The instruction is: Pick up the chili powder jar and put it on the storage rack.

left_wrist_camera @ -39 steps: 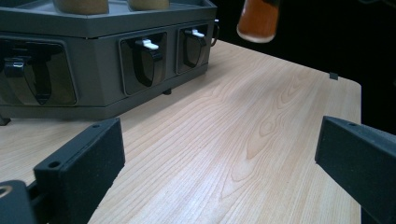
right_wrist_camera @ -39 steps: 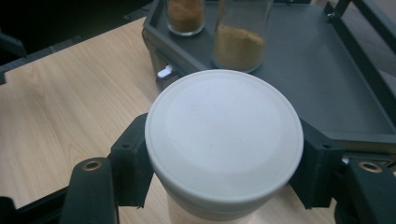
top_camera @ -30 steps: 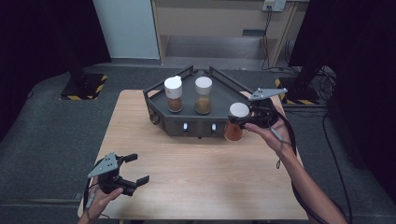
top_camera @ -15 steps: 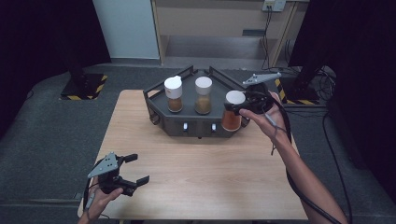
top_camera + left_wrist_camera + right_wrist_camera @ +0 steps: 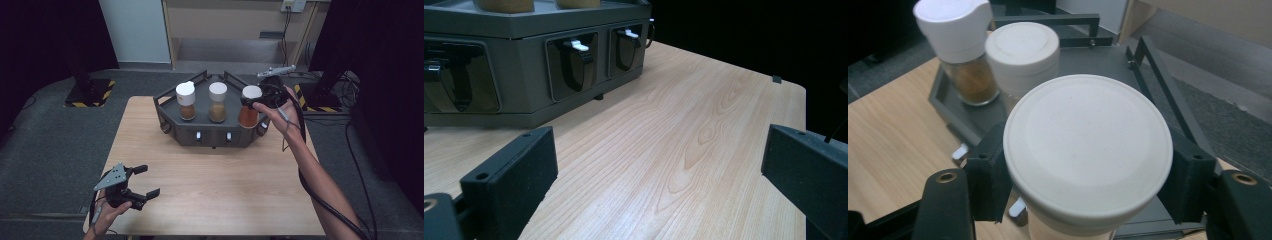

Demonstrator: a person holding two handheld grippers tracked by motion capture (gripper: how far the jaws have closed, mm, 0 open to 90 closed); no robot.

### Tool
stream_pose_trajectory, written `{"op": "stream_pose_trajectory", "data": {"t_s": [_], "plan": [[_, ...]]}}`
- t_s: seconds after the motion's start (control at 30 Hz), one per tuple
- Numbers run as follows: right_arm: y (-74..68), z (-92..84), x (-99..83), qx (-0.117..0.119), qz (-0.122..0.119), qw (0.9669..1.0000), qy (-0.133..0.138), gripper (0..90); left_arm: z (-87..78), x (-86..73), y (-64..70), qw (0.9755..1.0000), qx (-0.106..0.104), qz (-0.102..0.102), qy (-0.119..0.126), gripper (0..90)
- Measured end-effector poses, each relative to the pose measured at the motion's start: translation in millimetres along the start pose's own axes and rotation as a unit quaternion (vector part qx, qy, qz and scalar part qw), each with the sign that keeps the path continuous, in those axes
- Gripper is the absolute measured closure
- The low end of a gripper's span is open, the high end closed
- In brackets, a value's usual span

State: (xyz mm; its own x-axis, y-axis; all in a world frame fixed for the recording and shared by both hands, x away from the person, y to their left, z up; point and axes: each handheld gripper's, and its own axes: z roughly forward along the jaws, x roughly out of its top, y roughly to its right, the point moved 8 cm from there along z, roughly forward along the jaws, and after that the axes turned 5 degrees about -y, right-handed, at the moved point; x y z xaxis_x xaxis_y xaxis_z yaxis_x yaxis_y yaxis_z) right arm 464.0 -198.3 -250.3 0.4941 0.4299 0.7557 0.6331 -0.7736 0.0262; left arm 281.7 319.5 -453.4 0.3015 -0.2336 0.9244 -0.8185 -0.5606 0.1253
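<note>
We see a light wood-grain rectangular table w/ a dark grey angular metal rack sitting at its far centre; in the left gripper view the rack's front shows recessed black lever handles w/ white tips.

On the rack stand two glass spice jars: a glass jar w/ white spouted cap and brown powder at the left, and a glass jar w/ flat white round lid and tan powder in the middle. In the right gripper view they sit beyond the held jar, the spouted one farther left, the flat-lidded one just beside it.

Our task thing is a third glass jar w/ white round lid and orange-brown contents, at the rack's right end, by its right front corner. We can't tell whether its base touches the rack. The right gripper is closed on it: in the right gripper view both black pads press the jar just under the lid, one each side.

The left gripper is low at the table's near left corner, well apart from the rack. Its jaws stand wide open w/ nothing btw them; in the left gripper view we see bare wood btw the pads.
</note>
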Motion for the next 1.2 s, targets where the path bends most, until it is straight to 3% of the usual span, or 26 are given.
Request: {"op": "stream_pose_trajectory", "data": {"t_s": [0.43,1.2], "plan": [[13.8,19.3,13.4,-0.030,0.019,0.9994,-0.005,34.1,0.1,-0.2,-0.1,1.0000,0.000,0.000,0.000,0.7],[20.8,49.9,14.0,-0.033,0.029,0.9990,-0.013,34.1,0.5,-0.6,-0.6,1.0000,-0.002,-0.001,0.000,0.7]]}}
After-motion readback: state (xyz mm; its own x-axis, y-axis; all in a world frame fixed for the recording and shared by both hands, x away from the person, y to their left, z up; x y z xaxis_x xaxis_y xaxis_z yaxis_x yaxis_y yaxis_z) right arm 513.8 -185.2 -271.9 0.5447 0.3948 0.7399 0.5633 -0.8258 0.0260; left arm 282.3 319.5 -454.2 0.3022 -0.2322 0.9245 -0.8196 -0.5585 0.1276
